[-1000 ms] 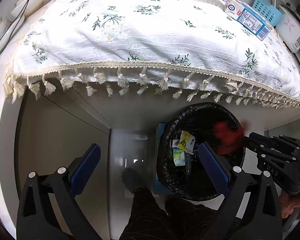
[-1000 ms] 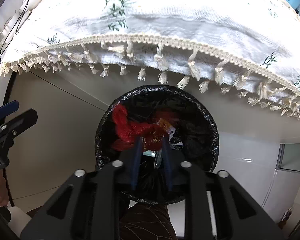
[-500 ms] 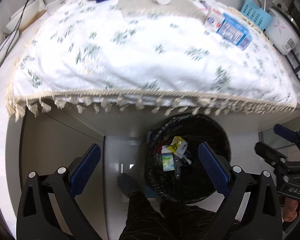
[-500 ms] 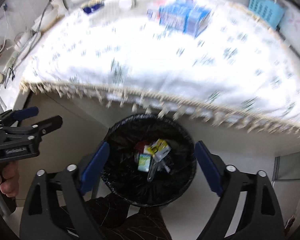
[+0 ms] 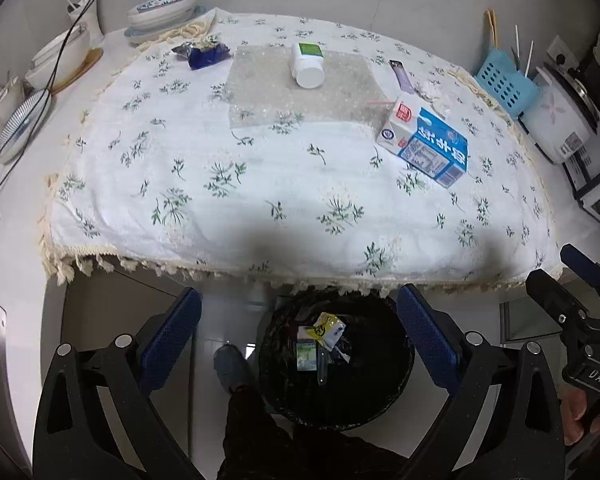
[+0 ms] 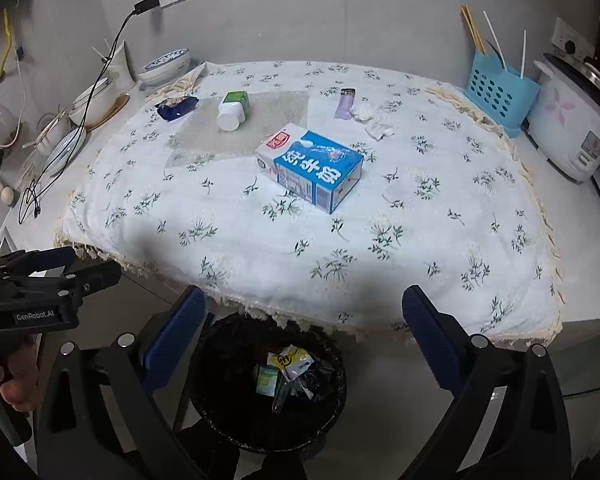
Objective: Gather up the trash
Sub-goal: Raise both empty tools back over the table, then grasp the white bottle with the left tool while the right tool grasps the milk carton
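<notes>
Right gripper (image 6: 300,332), jaws just sprung wide and empty, faces the milk carton (image 6: 314,166) lying ahead, probably nearer it than the likewise-spread left gripper (image 5: 298,332).

A trash bin (image 6: 266,380) stands on the floor just before the table's (image 6: 380,264) front edge. On the table, a carton (image 6: 312,168) lies mid-table, with a bottle (image 6: 232,111) behind it to the left.

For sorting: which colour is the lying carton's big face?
Blue with white lettering on the milk carton; right wrist view.
</notes>
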